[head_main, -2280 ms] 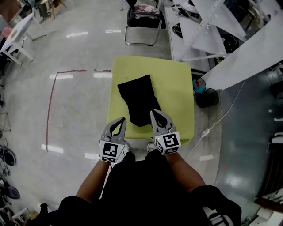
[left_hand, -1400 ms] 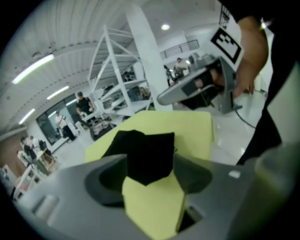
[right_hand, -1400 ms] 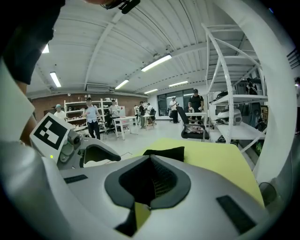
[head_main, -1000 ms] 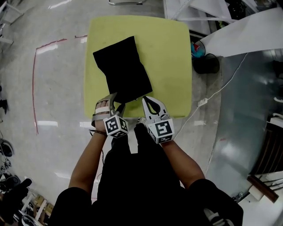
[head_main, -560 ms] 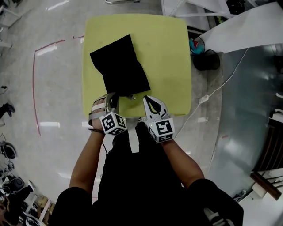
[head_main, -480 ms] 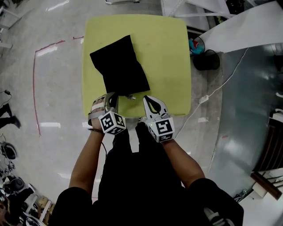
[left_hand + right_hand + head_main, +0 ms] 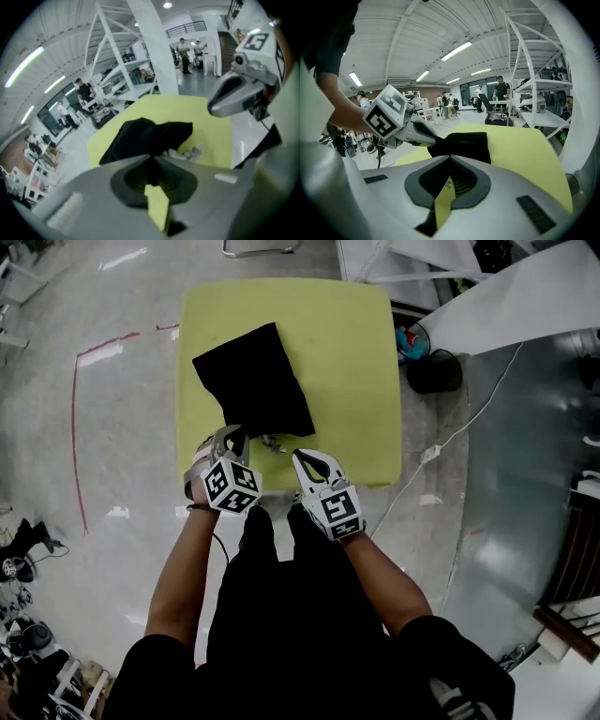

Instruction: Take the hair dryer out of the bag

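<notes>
A black cloth bag (image 7: 253, 381) lies on the yellow-green table (image 7: 347, 352), its mouth toward me. My left gripper (image 7: 232, 430) is at the bag's near left corner. Its jaws are closing, and black fabric (image 7: 145, 136) is pinched between the tips (image 7: 152, 157). The right gripper view shows that tip (image 7: 429, 138) on the bag's corner (image 7: 466, 140). Small grey-white bits (image 7: 274, 442) lie at the bag's mouth; the hair dryer itself is hidden. My right gripper (image 7: 302, 457) hovers shut and empty over the table's near edge, right of the mouth.
The table is small, with bare floor all round. A chair (image 7: 258, 247) stands beyond its far edge. White shelving frames (image 7: 487, 296) and a dark round object (image 7: 431, 371) stand to the right. A white cable (image 7: 450, 437) runs along the floor there.
The left jaws, wide open beside the bag's near corner a second ago, have closed on the fabric, and that hand has risen slightly. The right gripper has stayed in place.
</notes>
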Motion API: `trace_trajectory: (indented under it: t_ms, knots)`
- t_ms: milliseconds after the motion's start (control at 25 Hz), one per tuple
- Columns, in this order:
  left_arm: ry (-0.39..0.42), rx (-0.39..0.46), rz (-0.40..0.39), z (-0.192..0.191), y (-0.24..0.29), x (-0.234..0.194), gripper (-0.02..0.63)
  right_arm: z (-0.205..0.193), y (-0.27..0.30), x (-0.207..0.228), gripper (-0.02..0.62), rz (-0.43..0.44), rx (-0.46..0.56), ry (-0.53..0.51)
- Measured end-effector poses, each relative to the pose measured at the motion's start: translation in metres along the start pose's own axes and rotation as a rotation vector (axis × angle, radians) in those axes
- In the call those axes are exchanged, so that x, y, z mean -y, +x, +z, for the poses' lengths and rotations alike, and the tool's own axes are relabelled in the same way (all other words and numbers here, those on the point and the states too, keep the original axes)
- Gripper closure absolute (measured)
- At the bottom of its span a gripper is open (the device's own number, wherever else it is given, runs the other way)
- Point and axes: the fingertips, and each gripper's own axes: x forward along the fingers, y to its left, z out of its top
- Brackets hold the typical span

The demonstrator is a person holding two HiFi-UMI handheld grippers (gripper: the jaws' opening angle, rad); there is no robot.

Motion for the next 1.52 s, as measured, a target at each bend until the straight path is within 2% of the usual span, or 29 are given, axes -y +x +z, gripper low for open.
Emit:
trace_trajectory:
  t_ms: [280,720,760,840,880,1080,1320,1520]
  knots:
    - [-0.097,0.035,-0.033,0.013,0.001,-0.013,0.583,-0.011,0.026,-0.018,0.589,0.045,-0.076,-0.027]
    - [-0.154,0.083,-0.085,0.02,0.002,-0.028,0.583,-0.024,0.09,-0.02,0.584,0.002,-0.208,0.051]
    - [-0.155,0.088,-0.09,0.02,0.003,-0.03,0.583,-0.025,0.095,-0.018,0.563,-0.01,-0.219,0.061]
    - [-0.157,0.097,-0.1,0.02,0.005,-0.035,0.583,-0.027,0.104,-0.012,0.433,-0.043,-0.246,0.082]
    - [-0.156,0.1,-0.105,0.019,0.005,-0.037,0.583,-0.028,0.108,-0.01,0.403,-0.058,-0.255,0.093]
    - [-0.147,0.107,-0.126,0.023,0.009,-0.045,0.584,-0.025,0.125,0.004,0.391,-0.119,-0.285,0.125]
    - [-0.142,0.118,-0.14,0.026,0.014,-0.051,0.583,-0.025,0.131,0.015,0.371,-0.198,-0.275,0.155]
    - [-0.144,0.126,-0.159,0.023,0.015,-0.05,0.584,-0.027,0.134,0.012,0.36,-0.198,-0.302,0.177]
